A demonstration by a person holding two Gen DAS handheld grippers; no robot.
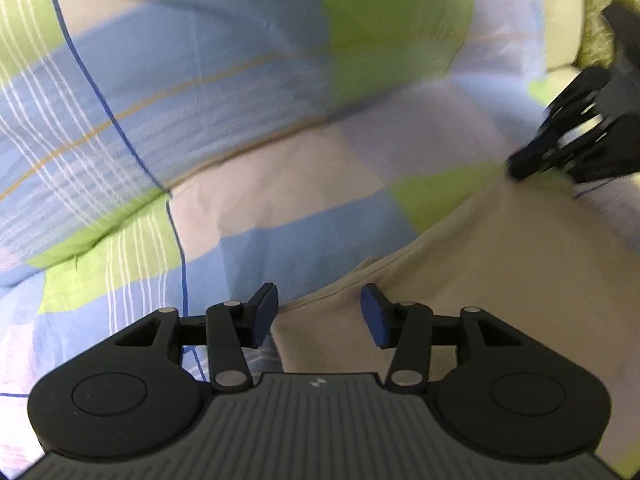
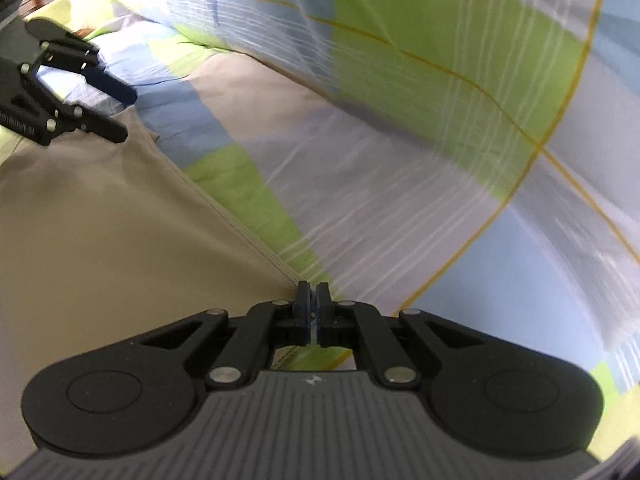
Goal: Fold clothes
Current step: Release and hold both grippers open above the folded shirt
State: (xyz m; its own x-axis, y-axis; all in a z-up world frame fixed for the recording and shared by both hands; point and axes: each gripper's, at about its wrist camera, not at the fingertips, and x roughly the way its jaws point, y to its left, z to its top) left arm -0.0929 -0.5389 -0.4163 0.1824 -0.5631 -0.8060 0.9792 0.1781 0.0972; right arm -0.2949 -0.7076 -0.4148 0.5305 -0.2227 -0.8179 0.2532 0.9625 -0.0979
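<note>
Both claws point steeply down over a bed covered by a checked sheet of blue, green, lilac and pale beige squares crossed by thin white, blue and yellow lines. On that sheet lies a plain beige cloth garment, smooth and flat, with a stitched hem along its border.

From its own camera, the left claw has its blue-padded fingers spread well apart. The garment's hemmed edge and one of its corners lie in the gap under them, and neither pad presses on the fabric. The right wrist camera shows this same claw at the far corner of the garment, fingers parted.

Seen from its own camera, the right claw has its pads drawn almost together, a thin slit between them, right at the garment's seamed edge where beige fabric meets the sheet. Whether cloth is pinched in that slit cannot be told. From the left wrist camera the right claw appears blurred, its tip down at another corner of the garment.
</note>
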